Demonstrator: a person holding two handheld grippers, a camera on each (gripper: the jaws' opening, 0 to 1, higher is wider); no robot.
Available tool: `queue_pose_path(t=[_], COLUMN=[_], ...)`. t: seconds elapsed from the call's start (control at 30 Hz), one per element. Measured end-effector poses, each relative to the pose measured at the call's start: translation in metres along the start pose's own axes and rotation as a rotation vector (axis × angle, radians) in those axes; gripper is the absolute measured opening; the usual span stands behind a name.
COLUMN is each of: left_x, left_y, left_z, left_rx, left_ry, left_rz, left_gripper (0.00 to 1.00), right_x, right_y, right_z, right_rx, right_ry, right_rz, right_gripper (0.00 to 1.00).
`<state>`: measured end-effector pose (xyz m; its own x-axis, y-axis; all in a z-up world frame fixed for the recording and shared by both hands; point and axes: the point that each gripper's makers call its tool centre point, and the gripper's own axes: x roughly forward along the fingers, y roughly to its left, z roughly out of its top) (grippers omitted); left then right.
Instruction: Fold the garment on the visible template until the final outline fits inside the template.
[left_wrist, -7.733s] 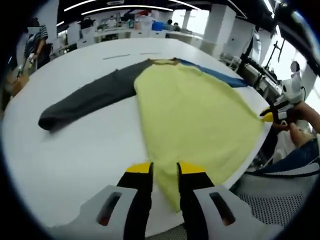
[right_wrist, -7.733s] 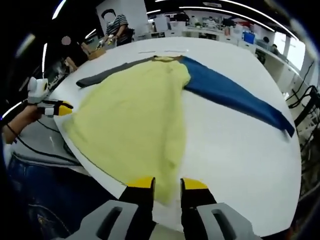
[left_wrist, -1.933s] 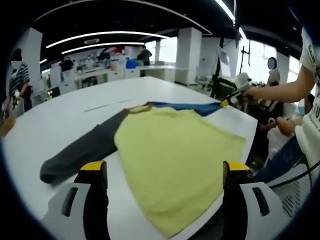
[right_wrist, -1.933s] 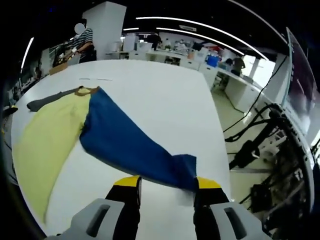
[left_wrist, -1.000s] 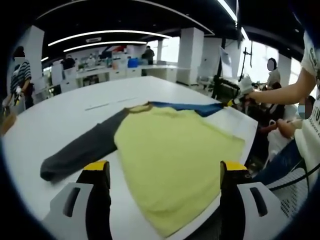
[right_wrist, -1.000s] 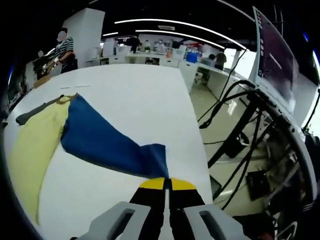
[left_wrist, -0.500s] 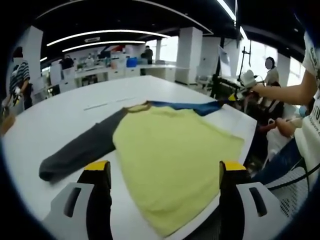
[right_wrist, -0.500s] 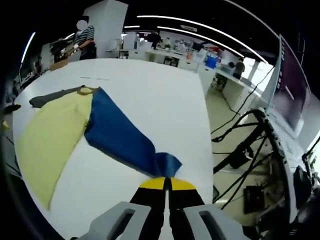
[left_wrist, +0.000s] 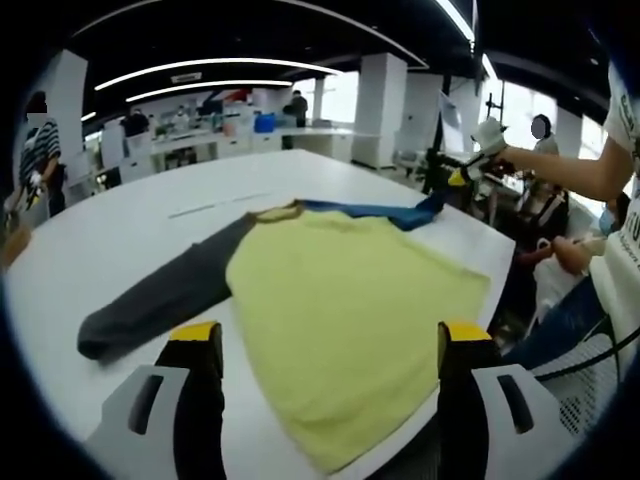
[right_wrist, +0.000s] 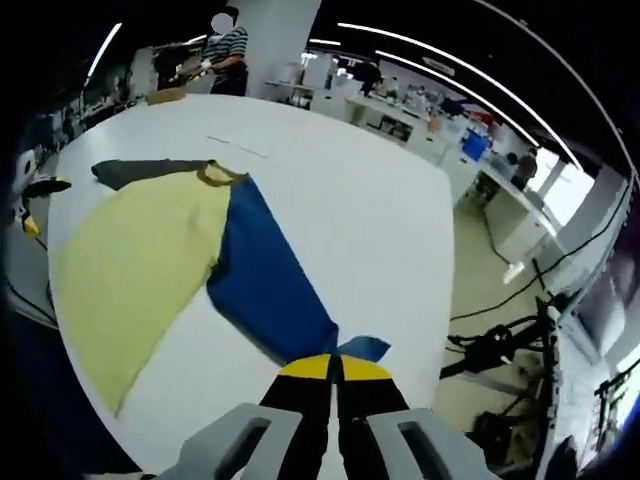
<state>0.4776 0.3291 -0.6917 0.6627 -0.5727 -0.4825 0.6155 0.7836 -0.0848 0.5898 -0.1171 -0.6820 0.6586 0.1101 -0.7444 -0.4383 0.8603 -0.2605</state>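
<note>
A long-sleeved shirt lies flat on the white table (left_wrist: 120, 240), with a yellow body (left_wrist: 340, 300), a grey sleeve (left_wrist: 160, 300) and a blue sleeve (left_wrist: 375, 212). My left gripper (left_wrist: 330, 340) stands wide open over the near hem, holding nothing. My right gripper (right_wrist: 335, 370) is shut on the blue sleeve's cuff (right_wrist: 362, 349); the blue sleeve (right_wrist: 265, 280) runs from it to the yellow body (right_wrist: 140, 260) and collar (right_wrist: 220, 175). In the left gripper view the right gripper (left_wrist: 462, 178) holds that cuff raised above the table's right edge.
Thin marked lines (left_wrist: 215, 208) lie on the table beyond the collar. A person in a striped shirt (right_wrist: 225, 45) stands at the far side. Desks line the back. Cables and stands (right_wrist: 500, 350) sit off the table's edge beside my right gripper.
My left gripper let go of the hem and opened wide. My right gripper went from the hem to the blue cuff, shut on it and lifted it, drawing the sleeve toward the body.
</note>
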Motion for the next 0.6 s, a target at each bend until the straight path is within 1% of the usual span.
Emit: queue_pose_path(t=[0.03,0.07,0.17,0.3,0.37,0.5,0.6], left_x=[0.0,-0.001,-0.001,-0.001,-0.001,-0.001,-0.001], left_y=[0.0,0.001,0.001,0.001,0.0,0.001,0.002], left_z=[0.0,-0.001,-0.002,-0.002,-0.001,0.001,0.002], left_rx=[0.0,0.0,-0.001,0.003,0.002,0.006,0.006], left_ry=[0.001,0.002,0.005,0.005,0.003,-0.007,-0.01], left_rz=[0.002,0.002,0.004,0.002,0.001,0.003,0.006], left_gripper=[0.86,0.85,0.85,0.85,0.85,0.85,0.85], right_x=[0.0,0.001,0.006,0.017,0.024,0.043,0.058], right_y=[0.002,-0.009,-0.005,-0.004,-0.001,0.0,0.0], right_z=[0.005,0.005,0.021,0.037,0.043,0.05,0.051], right_rx=[-0.006,-0.002,-0.006,-0.022,-0.024,-0.033,-0.023], right_ry=[-0.006,-0.014,-0.033,-0.042,-0.036,-0.022,-0.002], right_rz=[0.004,0.012,0.013,0.011,0.026,0.048,0.082], right_gripper=[0.0,0.0,0.0,0.0,0.0,0.0,0.0])
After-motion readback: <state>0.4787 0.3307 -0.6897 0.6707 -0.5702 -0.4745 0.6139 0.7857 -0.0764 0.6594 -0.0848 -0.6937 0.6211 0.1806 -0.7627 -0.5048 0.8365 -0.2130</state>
